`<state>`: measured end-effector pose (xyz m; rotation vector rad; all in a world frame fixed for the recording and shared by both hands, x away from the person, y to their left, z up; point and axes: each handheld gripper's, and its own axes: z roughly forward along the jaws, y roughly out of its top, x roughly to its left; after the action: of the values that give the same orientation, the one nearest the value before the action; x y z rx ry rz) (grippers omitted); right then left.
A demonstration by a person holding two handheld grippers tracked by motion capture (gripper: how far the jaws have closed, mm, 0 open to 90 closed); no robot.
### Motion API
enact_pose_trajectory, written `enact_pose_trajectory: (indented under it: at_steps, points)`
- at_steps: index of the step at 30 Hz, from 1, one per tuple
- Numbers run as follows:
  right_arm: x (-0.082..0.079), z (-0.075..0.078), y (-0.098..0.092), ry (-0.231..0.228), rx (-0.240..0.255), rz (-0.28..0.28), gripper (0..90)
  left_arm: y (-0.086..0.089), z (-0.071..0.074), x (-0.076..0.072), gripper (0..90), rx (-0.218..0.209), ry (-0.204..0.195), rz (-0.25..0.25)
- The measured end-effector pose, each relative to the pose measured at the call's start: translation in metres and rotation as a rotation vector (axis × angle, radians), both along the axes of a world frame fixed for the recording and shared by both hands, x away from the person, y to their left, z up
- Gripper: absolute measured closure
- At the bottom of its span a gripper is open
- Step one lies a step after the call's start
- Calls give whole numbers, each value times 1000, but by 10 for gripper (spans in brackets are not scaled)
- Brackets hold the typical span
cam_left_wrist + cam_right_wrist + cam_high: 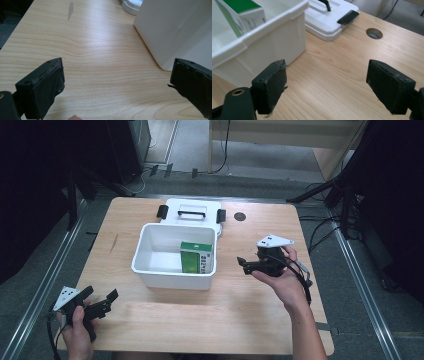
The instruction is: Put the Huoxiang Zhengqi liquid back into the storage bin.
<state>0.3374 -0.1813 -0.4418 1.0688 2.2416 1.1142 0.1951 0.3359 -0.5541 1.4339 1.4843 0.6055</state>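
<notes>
1. Wooden table [240, 315] carries everything I see; reading left to right in the high view.
2. Left hand [76, 325] comes in at the near left corner, fist wrapped round the left gripper [102, 302], grey plate on top, jaws pointing right and away toward the bin.
3. Left gripper view: jaws spread wide, bare wood between them, nothing held. Bin wall sits just beyond the right jaw, not touching.
4. White bin [172, 279] stands mid-table, lid off. Green-and-white box [196, 256] stands upright inside it, against the right wall.
5. White lid [192, 212] with black handle and black clips lies flat behind the bin, touching or just beside its far rim; I can't tell which.
6. Right hand [282, 280] is raised right of the bin, palm cupped under the right gripper [243, 265], forearm running in from the bottom edge, jaws aimed left at the bin.
7. Right gripper view: jaws released, wide apart, empty, table grain between them.
8. Round cable hole [240, 216] sits in the far right part of the table.
</notes>
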Motion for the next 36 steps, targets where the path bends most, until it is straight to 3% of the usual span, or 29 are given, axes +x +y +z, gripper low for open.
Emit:
enact_pose_trajectory:
  at_steps: [16, 32, 36]
  points:
    - [-14, -39, -52, -28, 42, -158, 158, 0, 0, 0, 0, 5, 2, -1]
    - [-34, -67, -87, -24, 59, -235, 158, -1, 0, 0, 0, 6, 3, -1]
    - [-41, -73, -95, -44, 75, -243, 156, -1, 0, 0, 0, 6, 4, -1]
